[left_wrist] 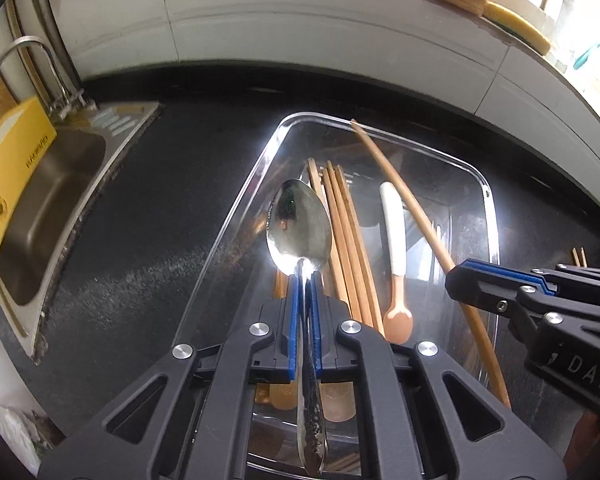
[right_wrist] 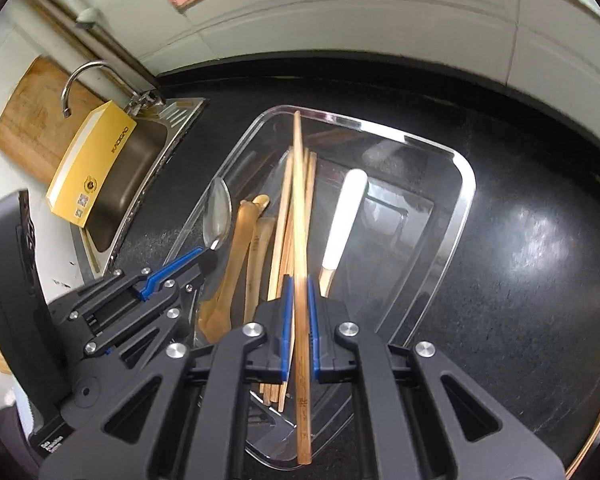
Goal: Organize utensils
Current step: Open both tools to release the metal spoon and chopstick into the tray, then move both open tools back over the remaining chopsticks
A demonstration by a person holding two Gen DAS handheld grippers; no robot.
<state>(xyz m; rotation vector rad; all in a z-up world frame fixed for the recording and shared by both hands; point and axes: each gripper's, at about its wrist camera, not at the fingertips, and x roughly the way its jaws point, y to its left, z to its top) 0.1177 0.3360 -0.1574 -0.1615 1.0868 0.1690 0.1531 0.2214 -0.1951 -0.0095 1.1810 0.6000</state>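
Spoon (left_wrist: 300,226) clamped in left tool (left_wrist: 305,280) | chopstick (right_wrist: 300,240) (seemingly single) gripped by right tool (right_wrist: 299,284)

A shiny metal spoon (left_wrist: 300,228) stands at the centre of the left wrist view, bowl toward the top of the frame, its handle clamped between blue pads. A single bamboo chopstick (right_wrist: 300,216) runs straight up the middle of the right wrist view, likewise pinched between blue pads. Below both sits a clear plastic tray (right_wrist: 456,184) on the dark counter (right_wrist: 540,240), holding a bundle of bamboo chopsticks (left_wrist: 348,240), a white-handled spoon (left_wrist: 394,240) and tan wooden spoons (right_wrist: 240,248).
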